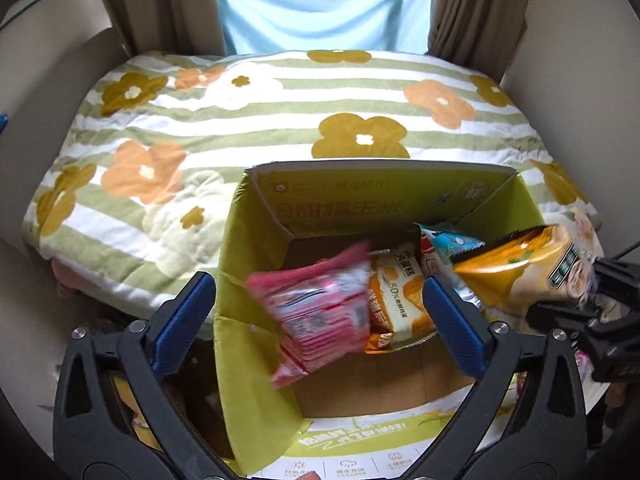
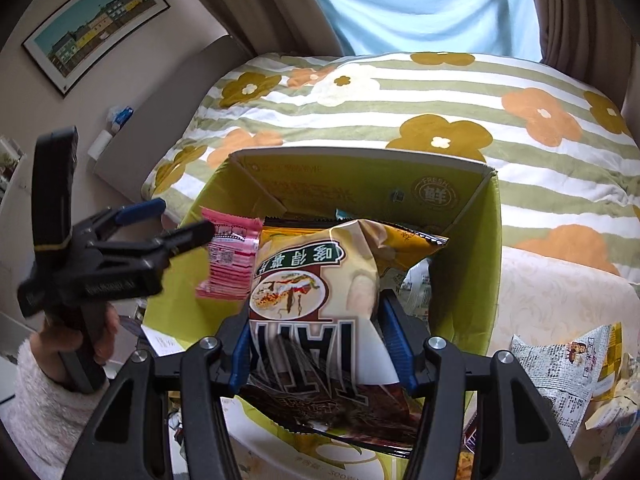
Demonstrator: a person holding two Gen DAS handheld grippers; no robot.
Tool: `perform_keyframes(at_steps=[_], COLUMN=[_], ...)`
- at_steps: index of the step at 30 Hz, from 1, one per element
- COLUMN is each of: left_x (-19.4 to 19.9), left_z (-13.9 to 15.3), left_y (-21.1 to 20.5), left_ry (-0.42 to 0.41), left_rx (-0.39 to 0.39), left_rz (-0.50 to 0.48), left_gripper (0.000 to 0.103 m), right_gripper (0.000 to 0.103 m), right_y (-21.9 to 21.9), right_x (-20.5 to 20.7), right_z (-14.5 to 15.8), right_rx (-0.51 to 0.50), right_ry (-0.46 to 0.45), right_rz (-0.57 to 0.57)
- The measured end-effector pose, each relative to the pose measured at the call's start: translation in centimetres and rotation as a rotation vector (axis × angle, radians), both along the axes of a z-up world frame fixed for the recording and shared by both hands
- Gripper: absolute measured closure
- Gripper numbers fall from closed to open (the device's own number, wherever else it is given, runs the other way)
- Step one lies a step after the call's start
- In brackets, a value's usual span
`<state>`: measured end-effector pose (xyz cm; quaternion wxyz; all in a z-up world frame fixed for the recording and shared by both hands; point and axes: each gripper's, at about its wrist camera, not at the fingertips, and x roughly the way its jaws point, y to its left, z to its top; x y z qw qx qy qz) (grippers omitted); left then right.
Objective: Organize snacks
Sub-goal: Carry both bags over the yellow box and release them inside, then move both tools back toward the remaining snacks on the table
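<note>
Snacks go into green box (image 1: 256, 240): right gripper (image 2: 320, 344) pinches yellow bag (image 2: 316, 280) over it; left gripper (image 1: 320, 312) spread, pink packet (image 1: 320, 304) dropping at 12 o'clock.

Box (image 1: 256, 280) before the bed (image 1: 200, 120); loose packets (image 2: 560, 368) right of it (perhaps on a cushion)

We're getting soft daylight pouring through the pale blue curtain (image 1: 324, 4), slightly washing it out. Fisheye bending is curving the flowered quilt (image 1: 248, 120) and darkening the corners. The pink packet (image 1: 320, 308) is smearing with motion blur, and the left gripper (image 2: 176, 220) is blurring too.
</note>
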<state>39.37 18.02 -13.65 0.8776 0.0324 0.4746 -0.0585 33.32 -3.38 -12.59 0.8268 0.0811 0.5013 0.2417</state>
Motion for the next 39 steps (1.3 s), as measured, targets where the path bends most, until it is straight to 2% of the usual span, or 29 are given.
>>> perform_keyframes(at_steps=[5, 8, 10, 11, 12, 16, 22, 25, 30, 39], left_x=[-1.7, -2.6, -2.8, -2.9, -3.0, -3.7, -5.2, -6.0, -7.0, -9.5], left_z=[1.0, 1.4, 1.4, 1.3, 1.2, 0.6, 0.8, 1.4, 2.3, 3.6], left_y=[0.7, 0.5, 0.2, 0.1, -0.1, -0.3, -0.6, -0.3, -0.7, -3.0], left_ry=[-0.023, -0.034, -0.035, -0.031, -0.027, -0.011, -0.010, -0.016, -0.037, -0.081], left_rx=[-0.019, -0.012, -0.008, -0.005, -0.001, -0.008, 0.020, 0.018, 0.016, -0.022], left_rz=[0.026, 0.026, 0.019, 0.015, 0.016, 0.012, 0.004, 0.027, 0.036, 0.003], left_gripper=[0.000, 0.000, 0.000, 0.000, 0.000, 0.000, 0.000, 0.000, 0.000, 0.000], right_gripper=[0.050, 0.048, 0.029, 0.009, 0.002, 0.001, 0.001, 0.001, 0.001, 0.001], right_y=[1.6, 2.3, 2.2, 2.1, 1.9, 1.9, 1.1, 0.9, 1.1, -1.8], right_x=[-1.3, -1.7, -1.7, -1.9, -2.3, -3.7, -5.0, -5.7, -6.9, -9.6], right_z=[-0.3, -0.7, -1.1, -1.2, -1.2, -1.2, -0.6, 0.4, 1.6, 3.2], right_rx=[-0.024, -0.063, -0.090, -0.077, -0.060, -0.125, -0.110, -0.100, -0.162, -0.191], right_ry=[-0.034, -0.045, -0.040, -0.055, -0.078, -0.141, -0.099, -0.106, -0.136, -0.157], right_rz=[0.069, 0.054, 0.007, -0.007, -0.007, -0.003, -0.042, -0.062, -0.060, -0.125])
